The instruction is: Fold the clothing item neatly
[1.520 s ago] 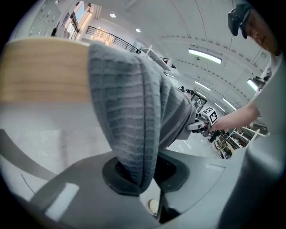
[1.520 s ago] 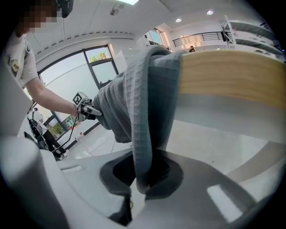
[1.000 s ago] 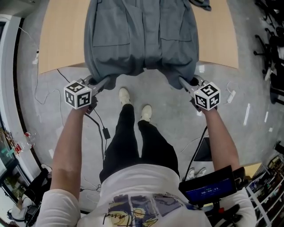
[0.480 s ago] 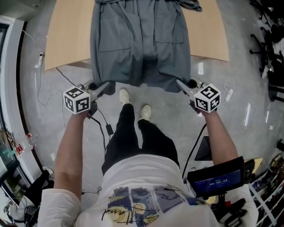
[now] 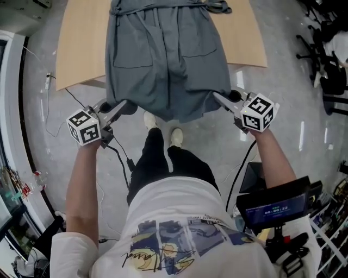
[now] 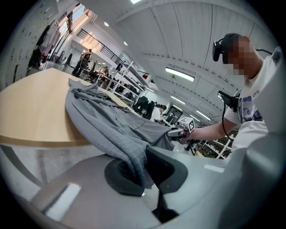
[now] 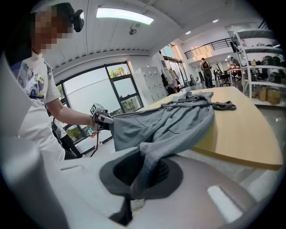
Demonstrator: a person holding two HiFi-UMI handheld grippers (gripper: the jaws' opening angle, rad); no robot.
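**Both grippers pinch the near hem of a gray garment, one corner each, off the edge of the tabletop.**

The fingers of the left gripper (image 5: 123, 103) are closed on the hem's left corner, with cloth bunched between their dark pads. The fingers of the right gripper (image 5: 216, 96) are clamped on the right corner in the same way. The gray garment (image 5: 167, 59) spreads between them, and its hem sags a little in the middle. Its long axis runs straight away from the person. The hem end points toward the person and hangs past the near edge of the tabletop (image 5: 81, 43) above the floor (image 5: 206, 136). The far end, with a belt (image 5: 218, 7), rests on the wood. Two pockets (image 5: 132, 54) face up. The person's shoes (image 5: 151, 118) show just below the hem.
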